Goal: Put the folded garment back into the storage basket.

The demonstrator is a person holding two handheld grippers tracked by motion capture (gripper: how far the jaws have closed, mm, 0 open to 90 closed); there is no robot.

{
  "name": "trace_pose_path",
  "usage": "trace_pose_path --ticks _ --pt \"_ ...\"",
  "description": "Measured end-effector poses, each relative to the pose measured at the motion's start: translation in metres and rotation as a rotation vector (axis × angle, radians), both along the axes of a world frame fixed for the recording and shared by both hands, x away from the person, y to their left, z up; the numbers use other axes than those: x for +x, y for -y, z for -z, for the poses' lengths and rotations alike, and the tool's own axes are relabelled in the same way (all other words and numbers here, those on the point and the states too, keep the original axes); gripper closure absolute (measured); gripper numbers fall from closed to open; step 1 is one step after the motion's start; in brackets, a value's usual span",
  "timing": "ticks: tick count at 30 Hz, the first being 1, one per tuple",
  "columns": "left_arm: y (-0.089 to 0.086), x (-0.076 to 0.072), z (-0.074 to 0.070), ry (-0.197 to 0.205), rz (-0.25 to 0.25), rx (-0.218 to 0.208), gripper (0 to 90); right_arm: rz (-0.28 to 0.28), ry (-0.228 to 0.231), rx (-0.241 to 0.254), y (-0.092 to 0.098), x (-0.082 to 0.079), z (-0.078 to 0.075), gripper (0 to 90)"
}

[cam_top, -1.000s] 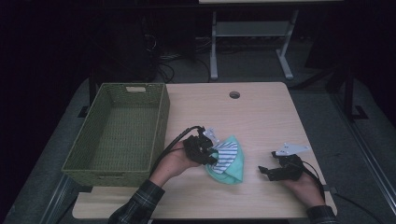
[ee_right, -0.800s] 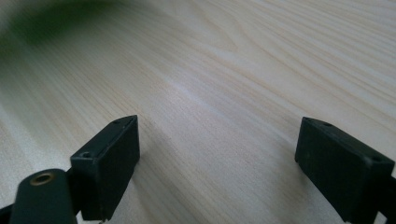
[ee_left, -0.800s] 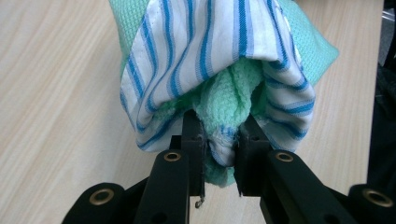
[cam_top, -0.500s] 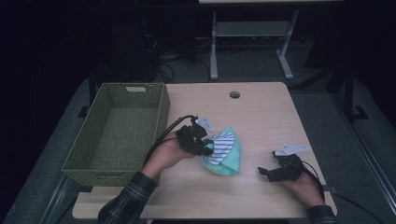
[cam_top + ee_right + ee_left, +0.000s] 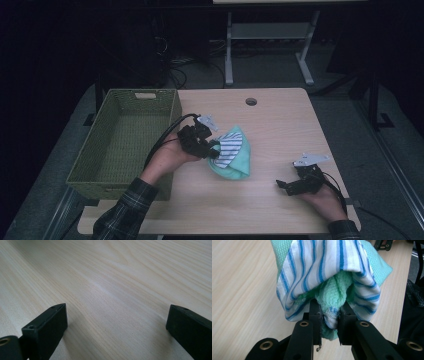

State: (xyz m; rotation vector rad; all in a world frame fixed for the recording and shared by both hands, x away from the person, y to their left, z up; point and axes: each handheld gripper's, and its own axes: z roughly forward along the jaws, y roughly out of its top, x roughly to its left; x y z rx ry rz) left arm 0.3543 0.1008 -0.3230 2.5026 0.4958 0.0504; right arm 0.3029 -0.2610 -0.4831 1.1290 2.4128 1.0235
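Cloth bundle (image 5: pixel 231 154), a blue-striped white fabric wrapped with mint green towelling, is sitting at the centre of the high view, pinched by the left gripper (image 5: pixel 214 151) whose fingers (image 5: pixel 315 312) are pressing on a fold. Its lower edge is probably touching the table (image 5: pixel 280 120). At lower right, the right gripper (image 5: pixel 286 187) is resting with fingers (image 5: pixel 51 322) spread, having just been opening over bare wood. A woven green basket (image 5: pixel 85 165) is standing at left.

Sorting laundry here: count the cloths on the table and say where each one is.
2: a green cloth and a striped cloth bunched together at mid-table, both pinched in the left tongs. More could be folded inside.
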Motion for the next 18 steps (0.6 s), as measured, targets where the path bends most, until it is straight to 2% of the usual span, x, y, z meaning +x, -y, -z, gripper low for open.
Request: trace_pose_path --ticks 14,18 --pt "-0.028 0.003 -0.024 0.029 -0.056 0.004 76.1 0.001 0.001 0.001 0.000 0.000 0.000 3.2" --pt "-0.039 0.004 -0.031 0.039 -0.088 -0.010 76.1 0.000 0.001 0.001 0.000 0.000 0.000 3.2"
